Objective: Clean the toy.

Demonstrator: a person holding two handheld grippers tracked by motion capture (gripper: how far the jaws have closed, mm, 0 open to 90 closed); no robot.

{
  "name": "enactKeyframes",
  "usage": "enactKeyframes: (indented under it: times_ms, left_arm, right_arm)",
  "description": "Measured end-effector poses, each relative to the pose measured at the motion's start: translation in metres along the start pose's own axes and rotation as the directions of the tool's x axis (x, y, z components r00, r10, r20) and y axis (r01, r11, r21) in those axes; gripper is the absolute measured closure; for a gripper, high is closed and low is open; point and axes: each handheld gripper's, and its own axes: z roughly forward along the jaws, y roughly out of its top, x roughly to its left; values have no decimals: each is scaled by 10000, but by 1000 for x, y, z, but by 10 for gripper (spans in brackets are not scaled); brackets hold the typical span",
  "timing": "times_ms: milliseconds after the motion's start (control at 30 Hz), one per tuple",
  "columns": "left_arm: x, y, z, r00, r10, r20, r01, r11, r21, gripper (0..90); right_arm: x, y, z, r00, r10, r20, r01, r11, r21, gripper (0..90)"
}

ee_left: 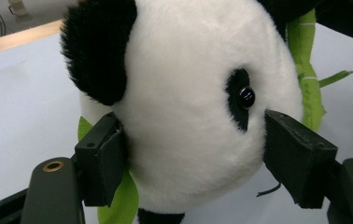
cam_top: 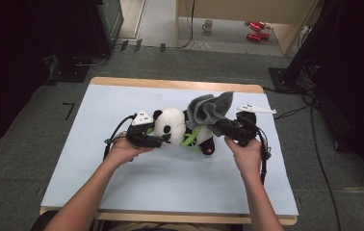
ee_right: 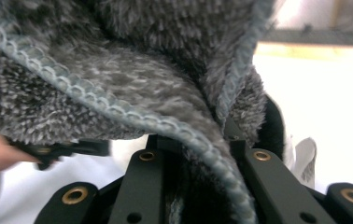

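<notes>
The left tongs (cam_top: 163, 139) stand spread wide around the head of a toy panda (cam_top: 173, 126), one black jaw pressed into the white fur below the black ear and the other against the cheek just beside the eye patch, so the head is clamped between them; in the left gripper view the pads (ee_left: 102, 156) sink slightly into the plush. The right tongs (cam_top: 221, 126) are closed tight on a grey fluffy cloth (cam_top: 210, 109), and in the right gripper view the stitched hem of the cloth (ee_right: 132, 88) runs down between the two jaws, which stand nearly together. The cloth rises in a bunched fold above the panda's body, lifted clear of the surface (cam_top: 170, 183) and draped partly over the toy's dark shoulder. The panda lies on its side near the middle of the pale blue surface, head toward the left hand (cam_top: 122, 150), with a green bamboo stalk (cam_top: 190, 138) against its belly. The right hand (cam_top: 245, 150) grips its tool just to the right of the toy. Beyond the surface's wooden far edge, a mug (cam_top: 208, 25) and red things (cam_top: 256, 30) sit on the floor.
</notes>
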Motion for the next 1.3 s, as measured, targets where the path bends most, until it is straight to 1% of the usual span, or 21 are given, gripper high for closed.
enactKeyframes:
  times_ms: [33, 133, 200, 333, 467, 500, 600, 700, 767, 800, 833, 900, 933, 1000, 1033, 1100, 1133, 1167, 1200, 1233, 1300]
  left_arm:
    - [-1, 0, 0, 10000, -51, -13, 51, 10000, -24, 261]
    - [0, 0, -1, 9996, -253, 98, 254, 9995, -189, 260]
    - [-1, 0, -2, 9997, -228, 130, 231, 9994, -251, 259]
    - [-2, -2, -3, 9997, 135, -213, -143, 9993, -353, 224]
    - [6, -6, -7, 9990, -345, -271, 331, 9982, -495, 200]
    - [6, -6, -7, 9990, -345, -271, 331, 9982, -495, 194]
    - [19, -17, -8, 9968, -796, -81, 789, 9946, -680, 181]
    - [28, -24, -5, 9927, -1154, 360, 1178, 9905, -709, 181]
    - [31, -27, 0, 9904, -1212, 659, 1256, 9898, -676, 181]
    - [31, -27, 0, 9904, -1212, 659, 1256, 9898, -676, 176]
    - [36, -30, 5, 9815, -1610, 1033, 1682, 9837, -644, 168]
    - [40, -32, 10, 9699, -2040, 1331, 2119, 9761, -483, 152]
    - [40, -32, 10, 9699, -2040, 1331, 2119, 9761, -483, 151]
    - [35, -37, 23, 9763, -1792, 1211, 1792, 9838, 109, 151]
    - [33, -38, 27, 9780, -1708, 1199, 1697, 9853, 196, 151]
    - [28, -39, 33, 9783, -1530, 1396, 1539, 9881, 49, 177]
    - [28, -39, 33, 9783, -1530, 1396, 1539, 9881, 49, 226]
    - [25, -36, 32, 9793, -1450, 1413, 1511, 9880, -332, 280]
    - [25, -36, 32, 9793, -1450, 1413, 1511, 9880, -332, 313]
    - [24, -34, 29, 9789, -1427, 1464, 1543, 9854, -716, 360]
    - [23, -30, 27, 9781, -1454, 1488, 1612, 9819, -997, 444]
  right_arm:
    - [-1, -2, 7, 9998, 16, 218, -22, 9997, 263, 769]
    - [-9, -8, 14, 9987, 38, 499, -51, 9997, 257, 776]
    - [-17, -10, 16, 9973, 181, 716, -209, 9990, 392, 781]
    - [-25, -15, 19, 9967, 513, 631, -541, 9976, 422, 783]
    - [-26, -14, 21, 9976, 418, 560, -440, 9982, 396, 783]
    - [-26, -14, 21, 9975, 420, 565, -443, 9982, 402, 783]
    - [-27, -13, 22, 9978, 396, 540, -418, 9983, 394, 783]
    - [-27, -13, 23, 9978, 327, 575, -351, 9985, 418, 782]
    - [-27, -13, 24, 9980, 290, 558, -314, 9986, 436, 781]
    - [-28, -13, 24, 9981, 295, 536, -318, 9985, 436, 782]
    - [-29, -13, 24, 9982, 289, 518, -312, 9985, 439, 781]
    - [-30, -13, 24, 9980, 304, 557, -330, 9984, 453, 781]
    - [-30, -13, 24, 9980, 304, 557, -330, 9984, 453, 781]
    - [-32, -14, 23, 9976, 354, 598, -382, 9982, 465, 781]
    - [-33, -15, 23, 9972, 364, 647, -395, 9981, 472, 781]
    - [-34, -15, 23, 9971, 407, 643, -437, 9979, 473, 781]
    - [-34, -15, 23, 9971, 407, 643, -437, 9979, 473, 781]
    - [-36, -16, 21, 9967, 421, 700, -454, 9979, 464, 780]
    - [-36, -16, 21, 9959, 464, 775, -503, 9975, 495, 780]
    - [-37, -17, 20, 9954, 488, 827, -533, 9972, 527, 780]
    - [-40, -18, 20, 9942, 590, 901, -643, 9963, 565, 779]
